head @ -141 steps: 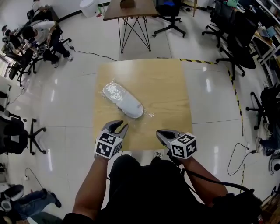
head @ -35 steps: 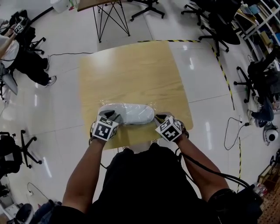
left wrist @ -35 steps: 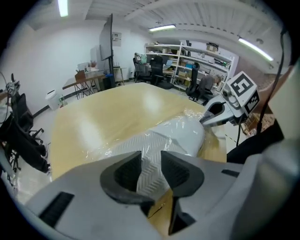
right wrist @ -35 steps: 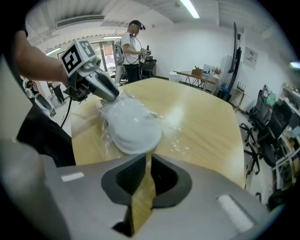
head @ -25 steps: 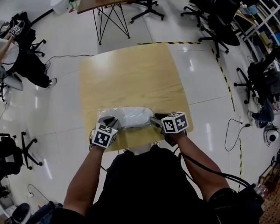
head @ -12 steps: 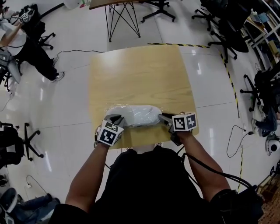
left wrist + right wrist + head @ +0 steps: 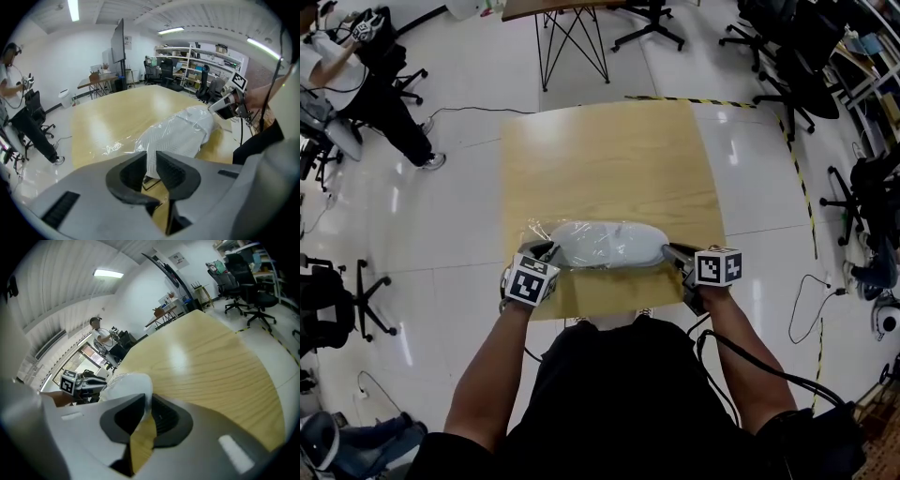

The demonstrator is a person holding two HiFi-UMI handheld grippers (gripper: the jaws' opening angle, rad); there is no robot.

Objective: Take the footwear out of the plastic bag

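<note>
A white slipper (image 7: 605,244) sealed in a clear plastic bag (image 7: 546,228) lies crosswise near the front edge of the wooden table (image 7: 609,159). My left gripper (image 7: 547,253) is at its left end. Its jaws have just been closing and now pinch the ribbed white end of the bagged slipper (image 7: 180,131), as the left gripper (image 7: 151,163) view shows. My right gripper (image 7: 673,253) is at the right end. Its jaws have also just been closing, and the right gripper (image 7: 146,409) grips a thin fold of bag film beside the slipper's toe (image 7: 130,383).
The table stands on a glossy white floor with black-and-yellow tape (image 7: 712,101) behind it. Office chairs (image 7: 787,70) stand at the right, and a person (image 7: 356,75) is at the far left. Another table (image 7: 572,11) is beyond. The table's far half (image 7: 117,110) holds nothing.
The bagged slipper went from lying slantwise mid-table to lying crosswise at the near edge. Over the last second the right gripper shifted rightward and its jaws narrowed onto the bag film; the left stays at the left end.
</note>
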